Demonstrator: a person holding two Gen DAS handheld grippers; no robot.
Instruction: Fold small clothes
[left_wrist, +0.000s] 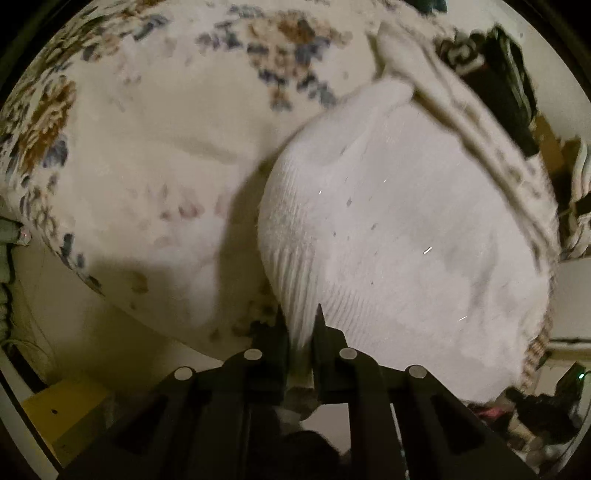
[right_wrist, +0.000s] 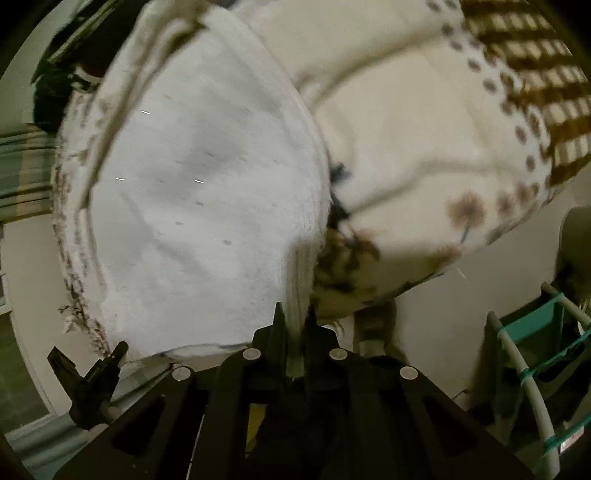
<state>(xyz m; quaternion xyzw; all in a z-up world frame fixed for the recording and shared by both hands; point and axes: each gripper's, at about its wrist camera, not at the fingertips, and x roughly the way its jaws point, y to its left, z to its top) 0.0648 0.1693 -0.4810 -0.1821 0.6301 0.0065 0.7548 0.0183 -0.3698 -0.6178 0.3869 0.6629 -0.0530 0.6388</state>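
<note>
A small white knit garment (left_wrist: 399, 236) with a ribbed hem hangs stretched over a bed with a floral cover (left_wrist: 129, 155). My left gripper (left_wrist: 300, 321) is shut on its ribbed left corner. The same white garment (right_wrist: 199, 206) fills the right wrist view, and my right gripper (right_wrist: 294, 314) is shut on its ribbed right corner. The left gripper (right_wrist: 92, 376) shows as a black shape at the lower left of the right wrist view, by the garment's other corner.
A cream patterned blanket (left_wrist: 469, 122) lies along the garment's far edge. Dark clothes (left_wrist: 506, 85) sit at the far end of the bed. A brown checked cover (right_wrist: 535, 92) lies at the right. A teal and white rack (right_wrist: 532, 362) stands beside the bed. A yellow box (left_wrist: 62, 410) is on the floor.
</note>
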